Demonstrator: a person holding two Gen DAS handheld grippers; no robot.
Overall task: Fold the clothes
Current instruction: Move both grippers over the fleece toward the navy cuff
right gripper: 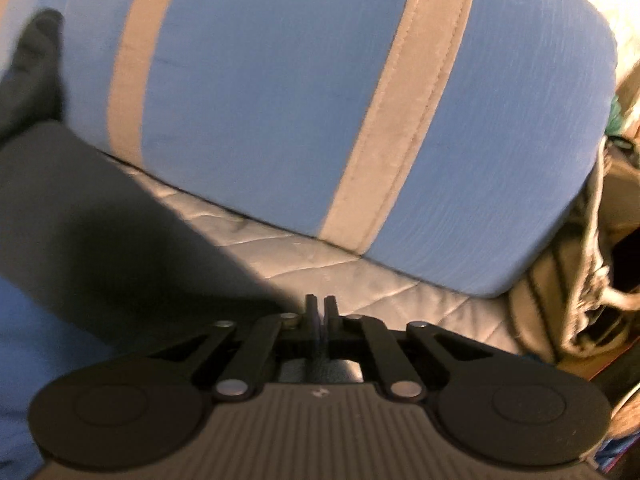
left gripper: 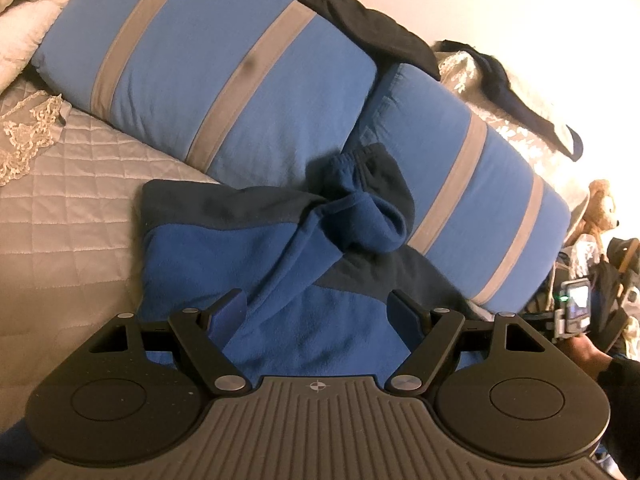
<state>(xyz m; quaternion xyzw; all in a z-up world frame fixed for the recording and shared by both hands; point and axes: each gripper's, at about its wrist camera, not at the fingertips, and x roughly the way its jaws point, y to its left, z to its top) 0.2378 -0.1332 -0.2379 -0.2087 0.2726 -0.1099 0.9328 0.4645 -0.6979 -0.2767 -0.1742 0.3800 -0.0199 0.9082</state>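
A blue and navy fleece garment (left gripper: 248, 248) lies crumpled on the quilted bed, with one sleeve (left gripper: 360, 216) bunched up against the striped pillows. My left gripper (left gripper: 316, 308) hovers just above the garment's near part, open, with blue fleece showing between its fingers (left gripper: 230, 310). In the right wrist view the garment's dark part (right gripper: 104, 216) and blue part (right gripper: 32, 336) fill the left side, and its dark corner ends by the fingertips. My right gripper (right gripper: 320, 304) is shut over the quilt, and no cloth shows between the tips.
Two blue pillows with grey stripes (left gripper: 224, 64) (right gripper: 340, 100) lie along the far side. Dark clothes (left gripper: 360, 24) lie on and behind them. A grey quilted bedspread (left gripper: 68, 208) covers the bed. A bag and clutter (right gripper: 580, 280) sit at the right edge, and a plush toy (left gripper: 600, 204) sits far right.
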